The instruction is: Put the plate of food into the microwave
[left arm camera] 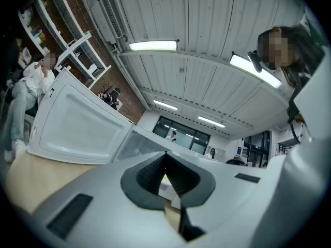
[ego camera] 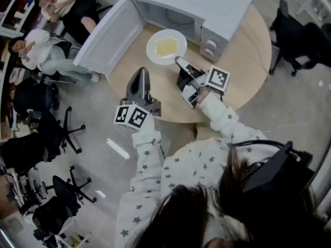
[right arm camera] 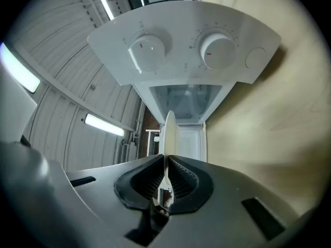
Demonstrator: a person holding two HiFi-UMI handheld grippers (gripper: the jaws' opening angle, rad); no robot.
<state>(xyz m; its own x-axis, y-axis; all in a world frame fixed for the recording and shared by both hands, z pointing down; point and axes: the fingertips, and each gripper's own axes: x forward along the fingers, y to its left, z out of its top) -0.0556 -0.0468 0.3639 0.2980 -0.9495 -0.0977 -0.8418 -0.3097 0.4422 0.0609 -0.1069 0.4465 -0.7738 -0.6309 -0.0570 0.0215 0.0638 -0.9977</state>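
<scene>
Down at the bottom of the head view, the person's sleeves (ego camera: 155, 164) in a star-patterned fabric reach up the frame toward a round wooden table (ego camera: 248, 50).

The left gripper (ego camera: 140, 72) sits over the near part of the table at centre frame, pointing toward the open microwave door (ego camera: 108, 35). In the left gripper view its jaws (left arm camera: 165, 156) are pressed together with nothing between them, and the white inside of the door (left arm camera: 77, 123) fills the left of that frame.

Just to the right, the right gripper (ego camera: 179, 62) is clenched on the near rim of the plate (ego camera: 152, 48). The right gripper view shows this clearly. There the plate (right arm camera: 169, 133) is seen edge-on as a thin pale blade, pinched between the ribbed dark pads (right arm camera: 181, 177).

The plate holds a flat yellow portion of food (ego camera: 166, 46) and is at upper centre of the head view, just in front of the microwave's opening and not inside it. Whether the plate rests on the table or is held off it cannot be told.

Beyond it stands the white microwave (ego camera: 191, 4). From the right gripper its control panel (right arm camera: 181, 50) with two round dials spans the top of the frame.

Farther off, at the upper left of the head view, two seated people (ego camera: 36, 50) are visible. A dark office chair (ego camera: 295, 35) stands at the right edge.
</scene>
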